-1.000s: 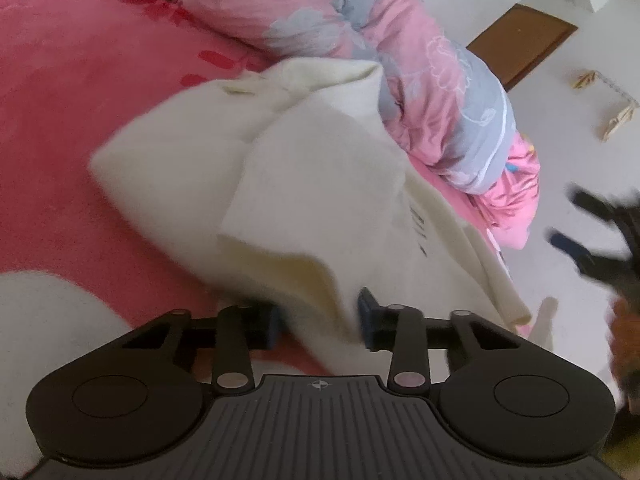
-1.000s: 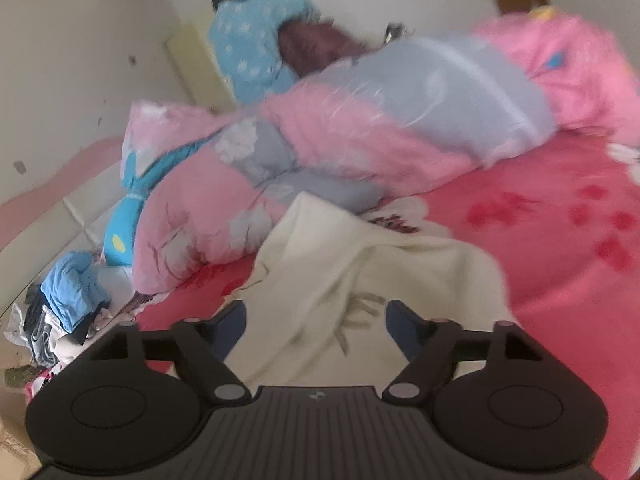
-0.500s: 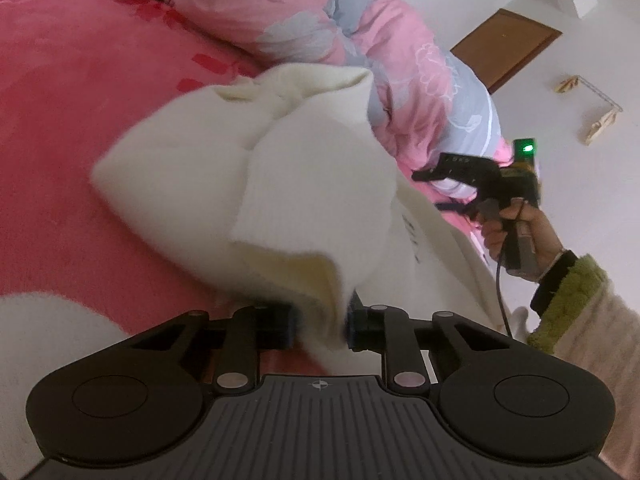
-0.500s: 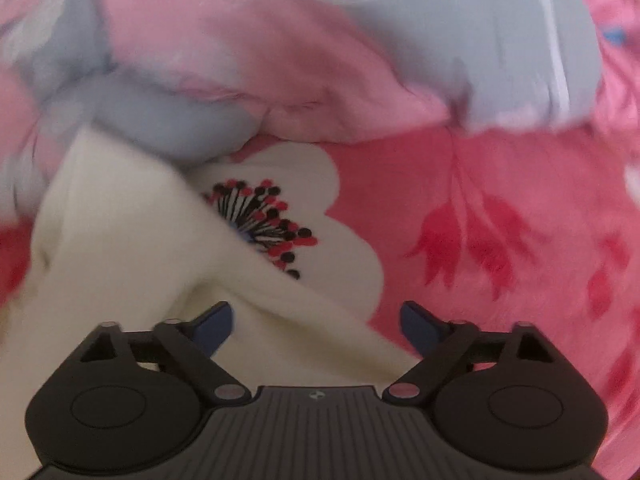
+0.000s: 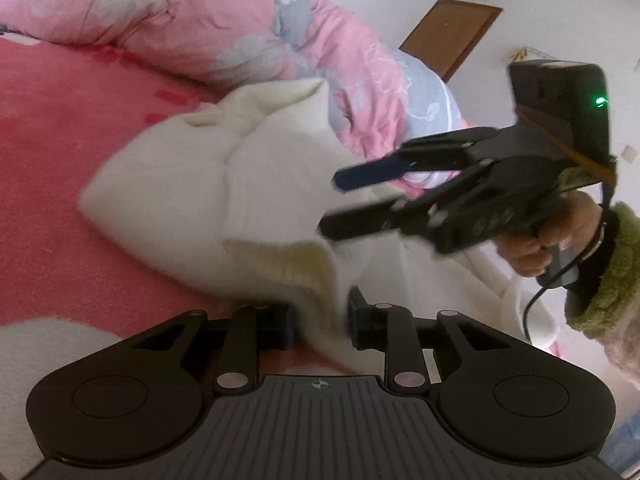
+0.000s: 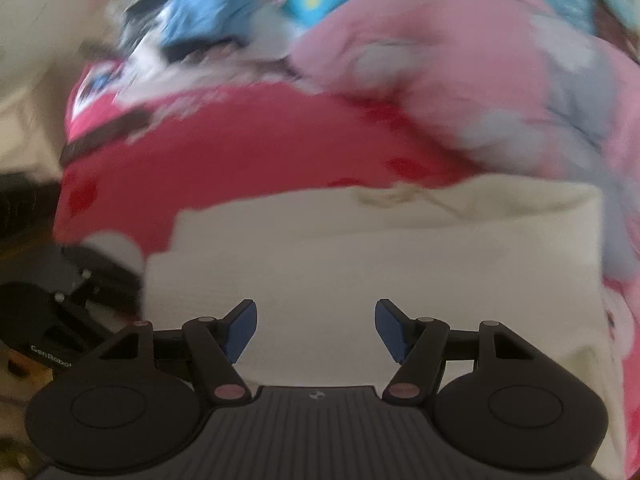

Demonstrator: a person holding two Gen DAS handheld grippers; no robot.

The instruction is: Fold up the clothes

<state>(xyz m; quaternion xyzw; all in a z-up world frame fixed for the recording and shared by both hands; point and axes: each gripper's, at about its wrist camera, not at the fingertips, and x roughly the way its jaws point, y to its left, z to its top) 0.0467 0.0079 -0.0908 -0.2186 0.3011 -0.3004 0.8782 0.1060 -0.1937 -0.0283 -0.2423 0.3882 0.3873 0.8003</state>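
Your left gripper is clamped on the cream garment; your right gripper hovers over it, jaws wide apart.

The left gripper is showing a black ribbed body with 2 round discs and small silver screws. The right gripper is black too, with 2 long fingers, blue pads, a glowing green light and a black cable hanging down. The person's hand is wearing a fuzzy green sleeve cuff.
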